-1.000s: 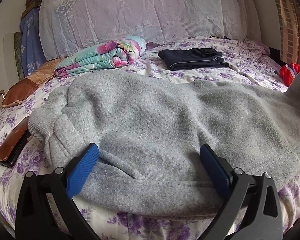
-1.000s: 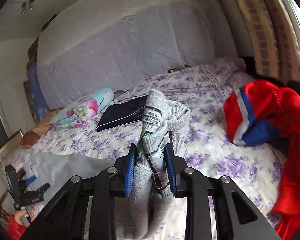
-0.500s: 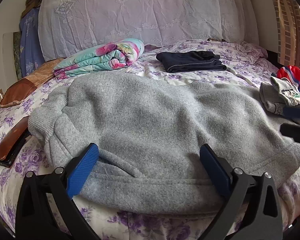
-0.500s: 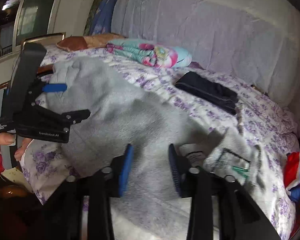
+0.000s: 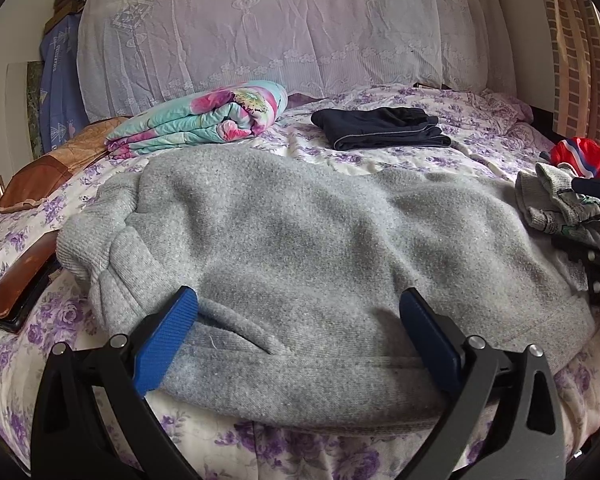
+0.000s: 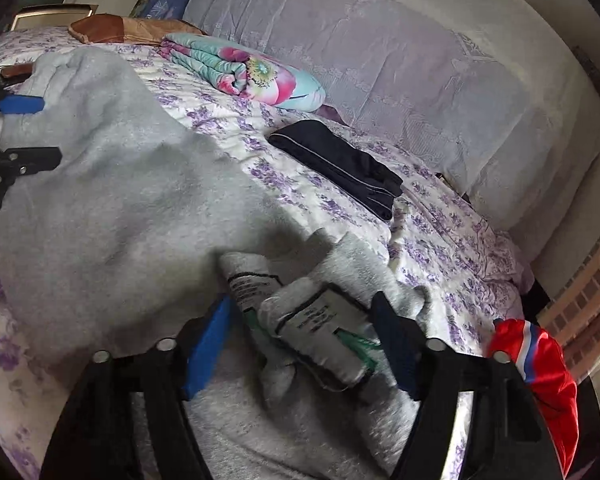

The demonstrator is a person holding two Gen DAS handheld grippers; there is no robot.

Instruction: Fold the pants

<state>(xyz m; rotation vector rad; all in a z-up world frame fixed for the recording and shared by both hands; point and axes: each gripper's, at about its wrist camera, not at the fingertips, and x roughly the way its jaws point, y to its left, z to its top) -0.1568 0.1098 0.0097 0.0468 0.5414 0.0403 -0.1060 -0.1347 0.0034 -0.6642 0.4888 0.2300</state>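
Grey fleece pants (image 5: 300, 240) lie across the flowered bed, also seen in the right wrist view (image 6: 112, 208). My left gripper (image 5: 298, 300) is open wide, its blue pads (image 5: 168, 336) resting at the near hem with fabric between them. It shows at the left edge of the right wrist view (image 6: 28, 132). The pants' bunched end with printed labels (image 6: 320, 312) lies folded over onto the grey cloth. My right gripper (image 6: 302, 304) stands open around that end, pads apart from it. In the left wrist view the bunched end (image 5: 556, 204) and right gripper (image 5: 592, 220) sit at the far right.
A folded dark navy garment (image 5: 380, 132) and a rolled floral quilt (image 5: 204, 120) lie further back on the bed. A red garment (image 6: 540, 360) is at the right edge. A brown case (image 5: 16, 292) lies left of the pants, with a brown cushion (image 5: 48, 164) behind it.
My right gripper, shut on the labelled end a second ago, swung left and down over the pants while rolling, then opened and let the end drop. The left gripper stayed put.
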